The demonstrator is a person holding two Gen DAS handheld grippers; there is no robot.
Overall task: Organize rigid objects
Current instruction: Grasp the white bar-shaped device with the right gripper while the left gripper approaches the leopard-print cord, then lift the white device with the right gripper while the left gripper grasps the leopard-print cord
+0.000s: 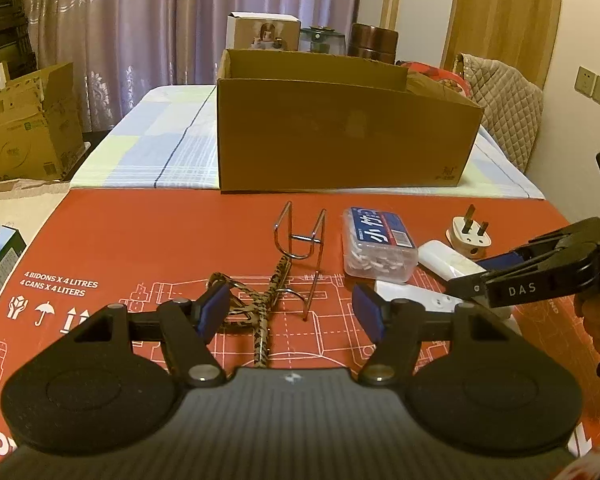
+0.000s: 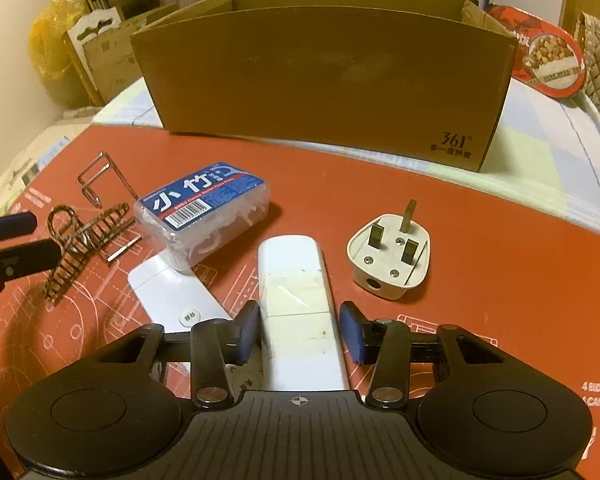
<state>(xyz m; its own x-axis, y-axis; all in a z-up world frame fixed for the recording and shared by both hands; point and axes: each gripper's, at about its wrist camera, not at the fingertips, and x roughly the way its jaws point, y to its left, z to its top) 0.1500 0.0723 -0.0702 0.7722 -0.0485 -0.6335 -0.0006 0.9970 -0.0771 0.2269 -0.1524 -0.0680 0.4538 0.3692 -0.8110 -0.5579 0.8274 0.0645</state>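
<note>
On the red mat (image 1: 160,236) lie a leopard-print hair clip (image 1: 260,312), a wire metal stand (image 1: 302,236), a clear floss-pick box with a blue label (image 2: 204,212), a white three-pin plug (image 2: 390,256) and two white remotes. My left gripper (image 1: 290,312) is open above the hair clip. My right gripper (image 2: 298,334) is open with its pads on either side of the near end of one white remote (image 2: 296,284), the left pad close to it. The other remote (image 2: 172,292) lies to the left, partly under the floss box.
An open brown cardboard box (image 2: 324,76) stands behind the mat on a checked cloth (image 1: 160,140). A red snack tin (image 2: 548,60) and a quilted chair back (image 1: 504,100) are at the right. More cartons (image 1: 24,128) stand at the left.
</note>
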